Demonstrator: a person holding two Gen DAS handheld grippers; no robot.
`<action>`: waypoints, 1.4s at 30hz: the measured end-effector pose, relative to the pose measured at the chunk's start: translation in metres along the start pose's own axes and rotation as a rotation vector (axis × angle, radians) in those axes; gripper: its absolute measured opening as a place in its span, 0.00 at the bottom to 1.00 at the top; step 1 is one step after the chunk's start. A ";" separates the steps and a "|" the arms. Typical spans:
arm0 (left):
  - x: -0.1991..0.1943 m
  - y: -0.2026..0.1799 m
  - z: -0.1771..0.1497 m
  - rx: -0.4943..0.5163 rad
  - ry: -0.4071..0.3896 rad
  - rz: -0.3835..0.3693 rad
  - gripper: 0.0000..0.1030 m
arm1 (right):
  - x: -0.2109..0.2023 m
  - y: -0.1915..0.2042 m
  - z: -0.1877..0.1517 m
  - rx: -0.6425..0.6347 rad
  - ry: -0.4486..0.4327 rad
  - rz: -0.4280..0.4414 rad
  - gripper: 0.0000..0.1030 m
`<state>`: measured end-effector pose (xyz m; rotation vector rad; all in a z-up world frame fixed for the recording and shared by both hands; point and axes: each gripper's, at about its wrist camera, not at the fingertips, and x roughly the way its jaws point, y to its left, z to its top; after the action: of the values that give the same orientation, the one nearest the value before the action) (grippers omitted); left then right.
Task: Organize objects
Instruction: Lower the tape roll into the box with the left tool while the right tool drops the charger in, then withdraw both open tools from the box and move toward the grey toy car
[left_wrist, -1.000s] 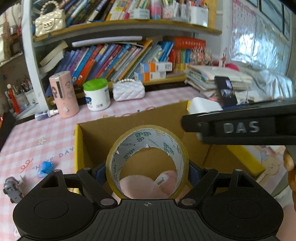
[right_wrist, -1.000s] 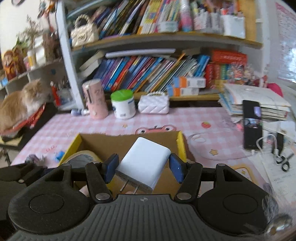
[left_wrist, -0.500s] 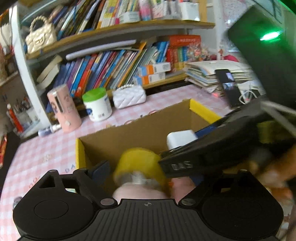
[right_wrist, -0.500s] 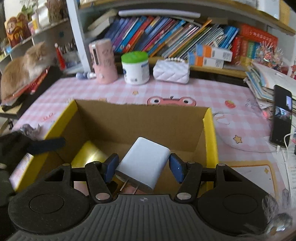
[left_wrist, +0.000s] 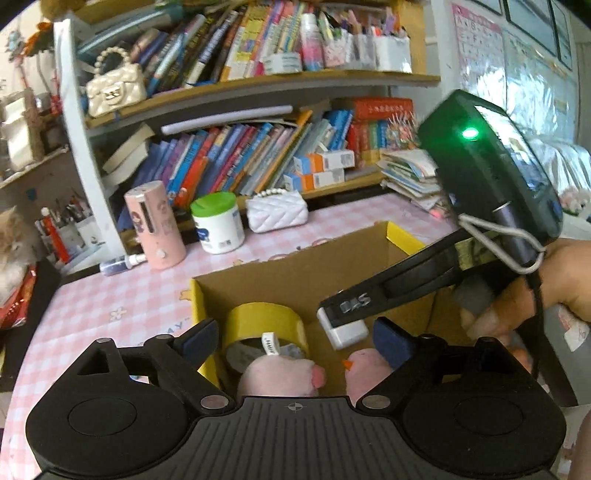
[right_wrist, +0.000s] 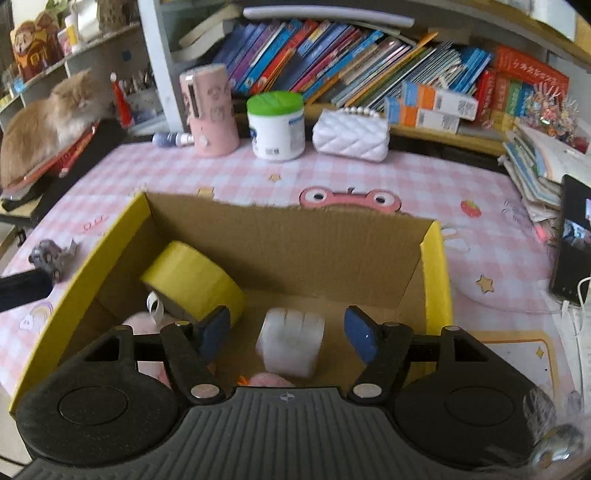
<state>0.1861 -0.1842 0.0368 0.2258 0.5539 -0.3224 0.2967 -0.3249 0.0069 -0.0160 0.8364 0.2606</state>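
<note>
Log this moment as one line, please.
stage: dropping into box | left gripper: open, tape released in box | right gripper: jaws opening, charger between, pads clear | toy: in box

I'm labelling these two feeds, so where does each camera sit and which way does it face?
Left wrist: on the left tool, looking down into the box toward the shelves; shows its open fingers, the right tool and a hand.
Right wrist: on the right tool, opening over the charger.
Shared: box, tape, charger.
</note>
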 end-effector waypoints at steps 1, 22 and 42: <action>-0.003 0.002 -0.001 -0.009 -0.003 0.008 0.90 | -0.004 -0.001 0.000 0.009 -0.015 -0.001 0.64; -0.104 0.051 -0.053 -0.294 -0.052 0.136 0.96 | -0.158 0.050 -0.088 0.105 -0.351 -0.280 0.71; -0.173 0.082 -0.144 -0.280 0.046 0.111 0.96 | -0.173 0.158 -0.199 0.168 -0.190 -0.262 0.72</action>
<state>0.0075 -0.0251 0.0228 -0.0070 0.6221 -0.1296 0.0031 -0.2332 0.0144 0.0559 0.6562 -0.0551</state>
